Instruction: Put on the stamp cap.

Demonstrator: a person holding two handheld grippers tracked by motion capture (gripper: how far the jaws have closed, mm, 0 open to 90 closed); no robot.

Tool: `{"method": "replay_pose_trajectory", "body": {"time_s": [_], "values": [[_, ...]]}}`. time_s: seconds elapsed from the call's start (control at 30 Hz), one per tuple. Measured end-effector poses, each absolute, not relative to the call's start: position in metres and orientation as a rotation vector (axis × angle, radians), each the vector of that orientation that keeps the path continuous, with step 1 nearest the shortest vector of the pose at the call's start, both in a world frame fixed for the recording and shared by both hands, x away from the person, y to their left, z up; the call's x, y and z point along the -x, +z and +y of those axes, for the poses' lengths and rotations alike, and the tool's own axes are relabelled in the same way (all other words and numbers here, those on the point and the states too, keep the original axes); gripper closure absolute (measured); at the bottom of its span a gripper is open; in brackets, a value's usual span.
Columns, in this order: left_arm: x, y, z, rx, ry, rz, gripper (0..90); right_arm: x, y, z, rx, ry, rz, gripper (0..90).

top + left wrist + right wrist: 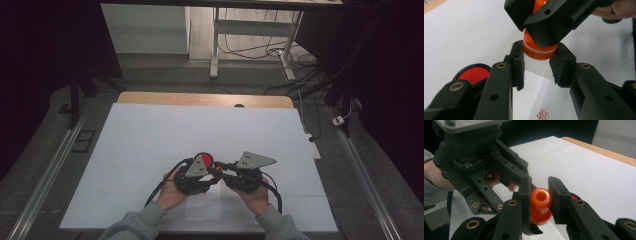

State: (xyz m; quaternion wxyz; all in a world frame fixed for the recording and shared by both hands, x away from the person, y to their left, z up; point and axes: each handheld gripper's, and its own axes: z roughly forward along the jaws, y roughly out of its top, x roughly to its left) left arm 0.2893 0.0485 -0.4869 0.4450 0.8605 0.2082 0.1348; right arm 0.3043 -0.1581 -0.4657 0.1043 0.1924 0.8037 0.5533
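Red ink pad (204, 160) beside left gripper (212, 175)

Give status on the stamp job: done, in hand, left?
Done: one red print already on the paper. In hand: right gripper clamps the orange stamp; left gripper straddles its base, jaws apart. Probably left: capping or re-inking at the red ink pad.

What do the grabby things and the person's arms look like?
Each gripper, the left gripper and the right gripper, is black, with two flat jaws, round holes and brass-coloured pins at the joints. Each carries a grey three-cornered plate on top, and a black cable trails back from each. The person wears grey sleeves.
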Motion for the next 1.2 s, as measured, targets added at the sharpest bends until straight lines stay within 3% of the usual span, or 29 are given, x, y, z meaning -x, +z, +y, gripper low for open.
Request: {"method": "replay_pose_trajectory", "body": {"time_s": [1.2], "values": [[-0.2873,-0.4876,0.0495,-2.159,0.337,0.520,64.8,-0.3042,-0.4738,-0.1569,-0.591,1.663,2.369,72.5]]}}
